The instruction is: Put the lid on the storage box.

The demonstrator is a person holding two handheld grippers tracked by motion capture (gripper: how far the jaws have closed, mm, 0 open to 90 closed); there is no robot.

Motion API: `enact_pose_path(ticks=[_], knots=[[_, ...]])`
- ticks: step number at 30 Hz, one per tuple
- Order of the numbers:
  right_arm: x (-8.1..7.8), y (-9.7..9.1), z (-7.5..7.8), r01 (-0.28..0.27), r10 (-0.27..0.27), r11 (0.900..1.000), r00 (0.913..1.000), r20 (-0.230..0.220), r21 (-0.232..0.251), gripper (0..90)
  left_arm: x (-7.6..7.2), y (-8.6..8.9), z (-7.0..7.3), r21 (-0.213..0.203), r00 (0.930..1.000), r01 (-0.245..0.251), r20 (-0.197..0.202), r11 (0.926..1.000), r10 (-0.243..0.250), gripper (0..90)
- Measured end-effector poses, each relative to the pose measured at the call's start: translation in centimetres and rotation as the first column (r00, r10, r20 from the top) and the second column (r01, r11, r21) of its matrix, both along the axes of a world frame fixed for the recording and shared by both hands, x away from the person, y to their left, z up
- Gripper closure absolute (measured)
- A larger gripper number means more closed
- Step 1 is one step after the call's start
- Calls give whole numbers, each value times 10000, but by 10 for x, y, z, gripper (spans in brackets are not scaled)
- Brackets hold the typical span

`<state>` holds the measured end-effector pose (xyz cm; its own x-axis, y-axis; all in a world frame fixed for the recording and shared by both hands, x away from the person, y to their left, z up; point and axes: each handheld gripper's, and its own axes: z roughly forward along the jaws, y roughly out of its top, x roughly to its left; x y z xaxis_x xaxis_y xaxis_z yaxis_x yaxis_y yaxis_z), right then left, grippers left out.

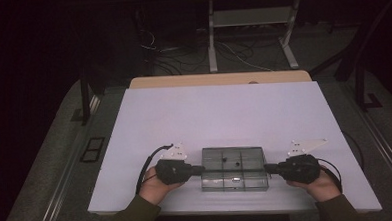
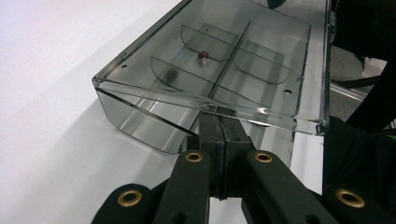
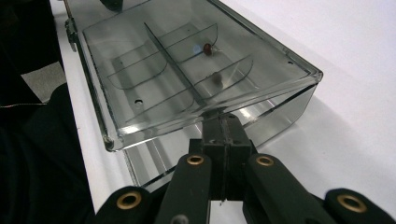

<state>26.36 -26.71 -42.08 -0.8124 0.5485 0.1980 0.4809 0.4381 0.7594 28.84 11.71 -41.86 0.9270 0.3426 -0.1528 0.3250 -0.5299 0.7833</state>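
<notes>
**Clear box braced from both ends**

A divided clear plastic box [image 1: 233, 168] sits near the white table's [image 1: 219, 114] near edge. The left gripper [image 1: 200, 168] and right gripper [image 1: 267, 167], jaws pressed together, butt against its left and right ends. Uneven pushing could tip it, sending the small dark bead [image 2: 203, 55] rolling between compartments.

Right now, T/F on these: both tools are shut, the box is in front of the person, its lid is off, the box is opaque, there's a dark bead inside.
1. Both the left tool and the right tool are shut. True.
2. The compartment box lies between them, near the person's edge of the white table. True.
3. Its lid is off. False: the lid is on.
4. The box is opaque. False: it is clear.
5. A dark bead sits inside. True.
</notes>
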Motion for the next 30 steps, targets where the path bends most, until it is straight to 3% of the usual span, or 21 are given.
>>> enact_pose_path(ticks=[20, 25, 30], knots=[[2, -2, -7, 183, -190, 9985, 9997, -150, -511, 891, 4, 3, -6, 707, 9997, -211, -132, 9973, 221, 889], [2, -4, -6, 202, -207, 9984, 9997, -97, -526, 891, 5, 4, -6, 746, 9996, -207, -164, 9970, 220, 888], [3, -8, -4, 421, -420, 9980, 9991, 35, -466, 890, 8, 11, -2, 620, 9986, -530, -24, 9967, 533, 869]])
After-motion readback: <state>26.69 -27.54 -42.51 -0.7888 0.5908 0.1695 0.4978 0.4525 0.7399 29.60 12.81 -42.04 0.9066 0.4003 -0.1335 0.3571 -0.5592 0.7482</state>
